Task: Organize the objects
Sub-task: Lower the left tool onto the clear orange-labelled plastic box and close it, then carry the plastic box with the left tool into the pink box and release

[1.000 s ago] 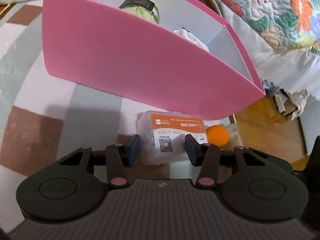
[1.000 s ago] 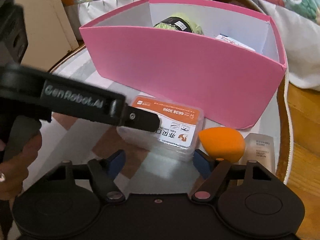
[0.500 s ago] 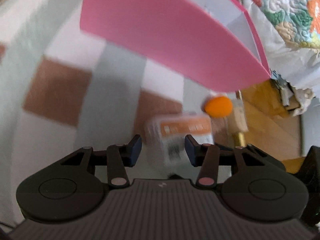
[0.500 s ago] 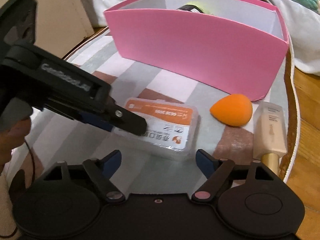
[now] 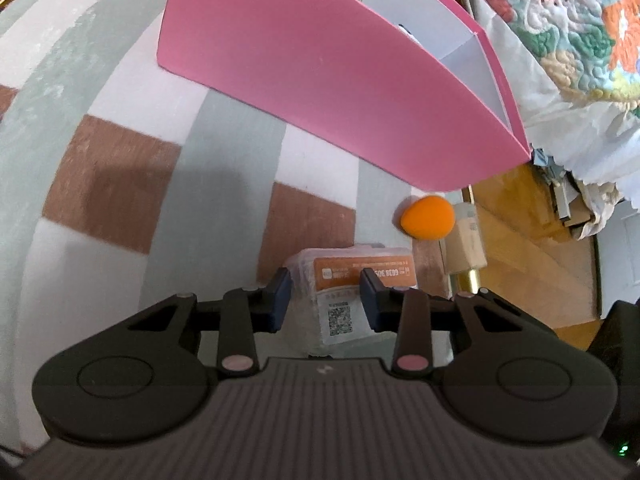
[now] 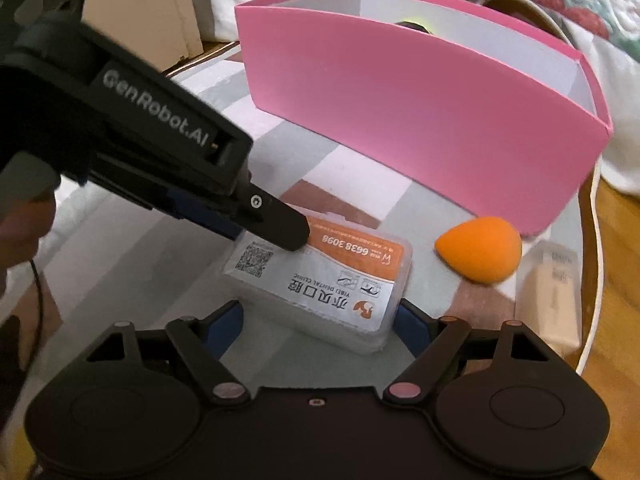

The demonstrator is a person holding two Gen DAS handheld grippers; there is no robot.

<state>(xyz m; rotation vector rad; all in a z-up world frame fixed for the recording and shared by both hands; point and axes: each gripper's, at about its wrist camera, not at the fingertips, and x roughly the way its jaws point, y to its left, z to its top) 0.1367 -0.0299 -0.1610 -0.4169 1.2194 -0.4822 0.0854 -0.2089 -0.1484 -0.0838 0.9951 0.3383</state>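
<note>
My left gripper jaws are closing on the floss box; right gripper jaws closing, nothing gripped; sponge and tube still outside the pink bin.

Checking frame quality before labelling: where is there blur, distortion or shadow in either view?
Left wrist view: fisheye bends the pink box into a curve; a soft shadow lies on the rug. Right wrist view: the bottle at the right edge is smeared, while the clear case label reads sharp.
</note>
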